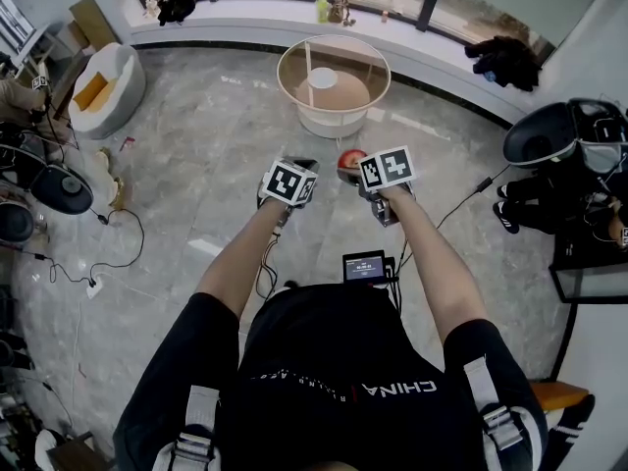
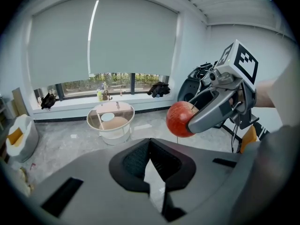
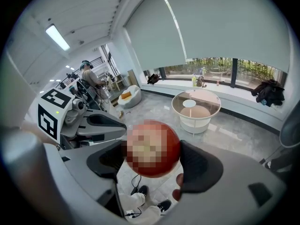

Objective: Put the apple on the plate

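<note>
My right gripper (image 3: 154,157) has its two black padded jaws closed on the round red apple (image 2: 180,118), one pad on each side of the fruit. The apple sits at the jaw tips, in the air above the grey marble-patterned floor (image 1: 196,165). In the head view it shows just left of the right gripper's square-marked cube (image 1: 386,169).

My left gripper (image 2: 150,149) is level with the right one and just beside it, on its left. Its own view shows the black pads drawn together at their tips, with nothing between them. Only a thin wedge of floor shows nearer the body.

The small white round plate (image 1: 323,78) lies inside the rim of the round, clear-walled low table (image 1: 334,118). I cannot tell whether it rests on a glass top or on the peach-coloured surface beneath. The table stands ahead of both grippers, between them and the long white window ledge (image 1: 255,13). The apple is apart from the plate, nearer to me than the table, and touches neither.

Both of my bare forearms (image 1: 240,253) reach forward from the bottom of the head view to the grippers.
</note>
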The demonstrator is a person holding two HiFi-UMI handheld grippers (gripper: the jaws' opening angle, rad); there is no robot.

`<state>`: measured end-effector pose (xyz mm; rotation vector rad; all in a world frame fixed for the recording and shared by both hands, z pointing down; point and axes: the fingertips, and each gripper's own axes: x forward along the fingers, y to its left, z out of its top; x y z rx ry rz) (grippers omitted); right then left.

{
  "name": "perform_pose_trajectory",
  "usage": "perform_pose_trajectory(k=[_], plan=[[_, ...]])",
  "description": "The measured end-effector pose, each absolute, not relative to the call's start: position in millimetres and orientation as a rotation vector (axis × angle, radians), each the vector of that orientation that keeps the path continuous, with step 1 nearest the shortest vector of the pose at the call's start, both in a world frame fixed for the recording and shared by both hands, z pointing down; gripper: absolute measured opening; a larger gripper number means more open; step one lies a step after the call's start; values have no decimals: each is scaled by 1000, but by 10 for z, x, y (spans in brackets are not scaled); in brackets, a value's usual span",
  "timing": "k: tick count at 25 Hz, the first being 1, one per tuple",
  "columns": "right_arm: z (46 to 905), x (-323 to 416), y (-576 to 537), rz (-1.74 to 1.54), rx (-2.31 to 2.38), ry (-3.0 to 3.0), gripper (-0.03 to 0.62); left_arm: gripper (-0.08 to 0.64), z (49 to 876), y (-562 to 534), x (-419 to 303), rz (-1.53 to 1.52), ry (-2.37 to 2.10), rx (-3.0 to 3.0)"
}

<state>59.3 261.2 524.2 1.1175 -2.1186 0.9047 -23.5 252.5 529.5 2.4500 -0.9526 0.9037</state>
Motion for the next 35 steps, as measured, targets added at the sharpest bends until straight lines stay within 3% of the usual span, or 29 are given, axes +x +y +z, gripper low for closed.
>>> perform_pose_trajectory(k=[16, 35], plan=[[5337, 888, 2258, 895, 1032, -2198, 367, 17, 5403, 2207, 206, 872, -996, 2407], [5378, -151, -418, 919, 1130, -2204, 367, 17, 5512, -542, -663, 875, -822, 2497]])
